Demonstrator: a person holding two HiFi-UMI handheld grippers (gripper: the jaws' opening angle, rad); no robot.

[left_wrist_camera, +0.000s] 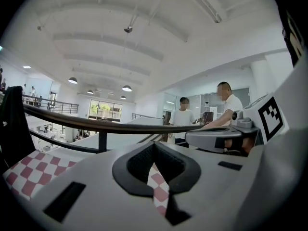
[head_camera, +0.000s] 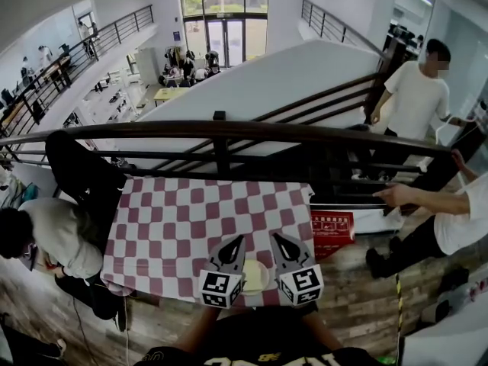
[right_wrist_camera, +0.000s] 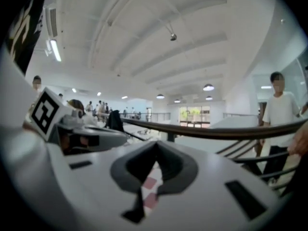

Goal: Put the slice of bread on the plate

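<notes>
Looks steeply down on a small table (head_camera: 303, 198) draped in a red-and-white checked cloth (head_camera: 175, 227), pushed up against a dark railing (head_camera: 221, 130) on an upper floor. At the table's near edge, toward its right corner, a pale round plate (head_camera: 256, 275), flanked by the two grippers and partly covered by them. On the plate, only a pale blur, too small to tell the slice of bread apart from the dish itself. Just left of the plate, over the near edge, the left gripper (head_camera: 235, 241), its tongs pressed together at the tips and pinching nothing, with only checked cloth showing through the gap behind the tips. Just right of the plate, the right gripper (head_camera: 279, 239), its tongs likewise pressed together and empty. Both pointing away toward the railing, side by side, tips near each other but apart. Past the table's right edge, a red sign (head_camera: 332, 231) low down. By the left edge, a person in a pale top (head_camera: 53, 239) bent low. Near the railing's right end, a standing person in a white T-shirt (head_camera: 415, 97), and closer in, another person's hand (head_camera: 396, 195) reaching toward the rail.
</notes>
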